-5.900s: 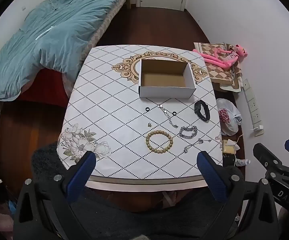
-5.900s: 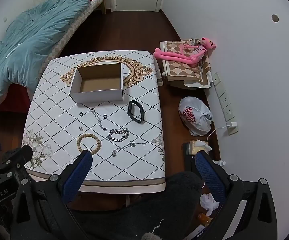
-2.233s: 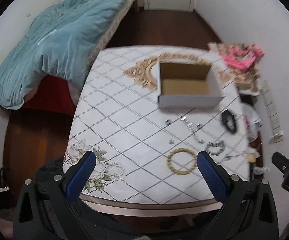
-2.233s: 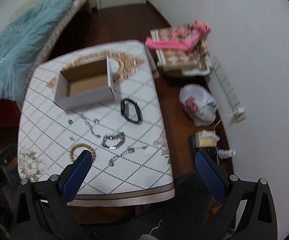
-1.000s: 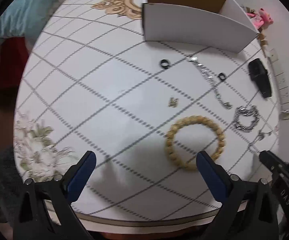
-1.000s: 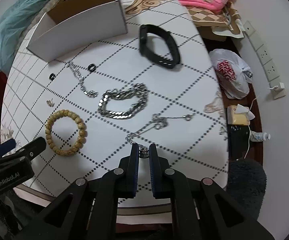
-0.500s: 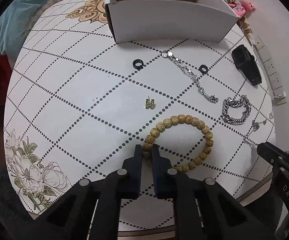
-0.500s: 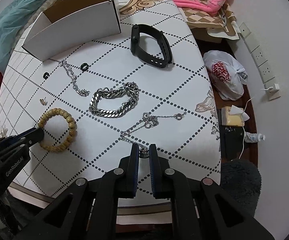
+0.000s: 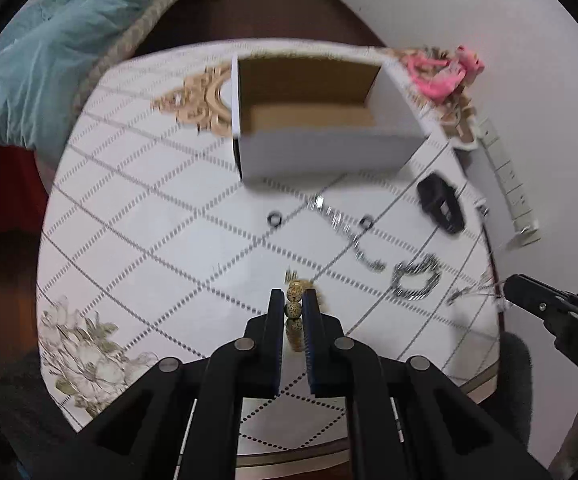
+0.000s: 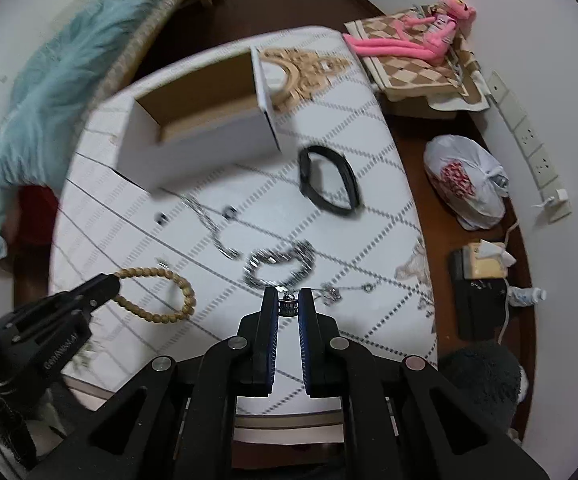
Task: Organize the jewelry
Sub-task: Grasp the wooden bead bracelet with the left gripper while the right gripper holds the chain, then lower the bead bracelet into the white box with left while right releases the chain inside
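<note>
1. Tan wooden bead bracelet (image 10: 157, 294): clamped by left gripper (image 9: 293, 308), lifted for boxing.
2. Thin silver pendant chain (image 10: 331, 294): pendant pinched in right gripper (image 10: 287, 307), trailing onto white patterned table (image 10: 329, 236).
3. Open white cardboard box (image 10: 205, 120): likely destination, beyond both.

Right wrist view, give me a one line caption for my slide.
Right gripper pinches the pendant necklace while the left gripper holds the wooden bead bracelet near the open box.

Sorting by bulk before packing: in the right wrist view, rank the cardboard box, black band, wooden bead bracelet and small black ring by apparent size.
1. cardboard box
2. black band and wooden bead bracelet: similar, and the bracelet lies nearer, so unranked
3. small black ring
</note>
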Demonstrator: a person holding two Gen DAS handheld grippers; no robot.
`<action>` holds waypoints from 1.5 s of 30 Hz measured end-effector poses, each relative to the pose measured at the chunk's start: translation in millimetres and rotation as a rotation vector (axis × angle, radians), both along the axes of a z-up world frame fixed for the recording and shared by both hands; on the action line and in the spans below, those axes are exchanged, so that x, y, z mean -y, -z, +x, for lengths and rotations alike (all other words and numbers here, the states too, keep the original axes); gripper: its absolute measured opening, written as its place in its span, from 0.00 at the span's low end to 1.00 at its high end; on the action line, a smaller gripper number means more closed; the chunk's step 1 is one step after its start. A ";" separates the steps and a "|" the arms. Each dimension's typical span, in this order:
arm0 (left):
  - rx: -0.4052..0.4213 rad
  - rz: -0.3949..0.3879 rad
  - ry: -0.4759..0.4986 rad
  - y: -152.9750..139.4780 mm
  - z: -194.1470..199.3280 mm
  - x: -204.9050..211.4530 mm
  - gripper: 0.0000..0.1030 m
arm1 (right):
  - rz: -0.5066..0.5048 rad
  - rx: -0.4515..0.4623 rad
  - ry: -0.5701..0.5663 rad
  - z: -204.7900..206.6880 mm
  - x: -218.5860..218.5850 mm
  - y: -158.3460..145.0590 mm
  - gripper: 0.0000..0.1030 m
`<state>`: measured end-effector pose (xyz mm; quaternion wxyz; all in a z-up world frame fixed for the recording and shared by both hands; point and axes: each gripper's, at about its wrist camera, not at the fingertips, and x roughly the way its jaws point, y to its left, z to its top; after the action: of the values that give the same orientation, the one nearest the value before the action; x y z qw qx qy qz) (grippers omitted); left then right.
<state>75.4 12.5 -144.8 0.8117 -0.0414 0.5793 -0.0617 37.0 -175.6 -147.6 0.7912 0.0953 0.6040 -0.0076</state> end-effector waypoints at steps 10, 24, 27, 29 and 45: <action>0.140 -0.061 0.007 -69.0 53.4 -6.1 0.06 | 0.128 0.125 -0.076 59.7 -8.9 -71.2 0.10; 0.147 -0.099 0.010 -70.3 161.9 -16.8 0.06 | 0.064 0.172 -0.129 179.7 -24.0 -86.7 0.10; 0.103 -0.113 0.001 -52.8 178.7 -17.8 0.06 | 0.054 0.135 -0.118 196.6 -21.2 -66.5 0.10; 0.073 -0.121 -0.002 -40.8 187.1 -17.5 0.06 | 0.048 0.101 -0.116 207.2 -19.6 -48.4 0.10; -0.040 -0.057 -0.077 -17.1 229.3 -23.0 0.22 | 0.088 -0.097 -0.143 252.1 -24.0 33.5 0.12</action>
<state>304.7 35.5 -127.7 0.8002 -0.0881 0.5914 -0.0462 289.1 -151.7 -181.1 0.7545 0.0859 0.6468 0.0708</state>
